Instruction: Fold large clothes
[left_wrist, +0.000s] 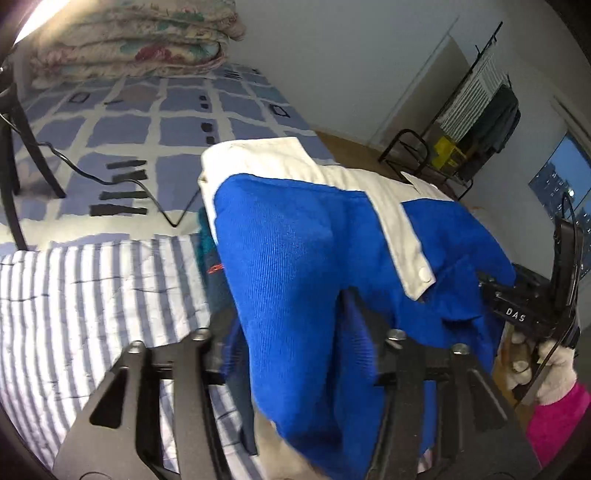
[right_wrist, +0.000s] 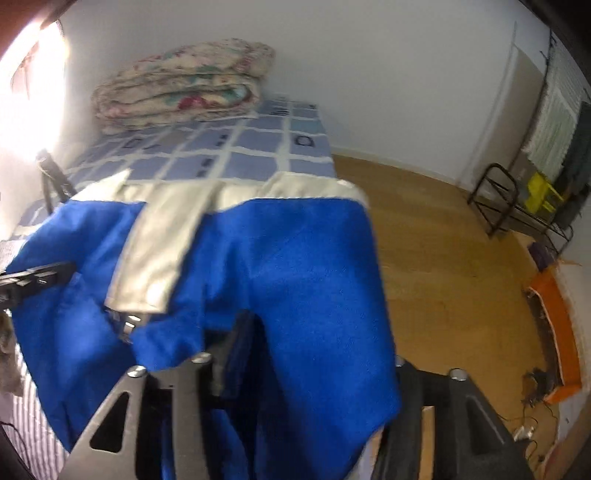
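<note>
A large blue garment with white panels (left_wrist: 295, 251) hangs lifted above the bed, stretched between both grippers. My left gripper (left_wrist: 295, 369) is shut on a bunched blue fold of it, its fingertips hidden in the cloth. My right gripper (right_wrist: 295, 369) is shut on another blue fold of the same garment (right_wrist: 295, 266). The right gripper also shows in the left wrist view (left_wrist: 524, 310), held by a gloved hand. The left gripper's tip shows at the left edge of the right wrist view (right_wrist: 33, 280).
A bed with a blue checked sheet (left_wrist: 147, 129) and a striped cover (left_wrist: 92, 295) lies below. A folded floral quilt (left_wrist: 140, 40) sits at its head. A tripod leg and cable (left_wrist: 37, 162) stand on the bed. A wooden floor (right_wrist: 443, 258), metal rack (right_wrist: 495, 199) and orange item (right_wrist: 557, 325) lie right.
</note>
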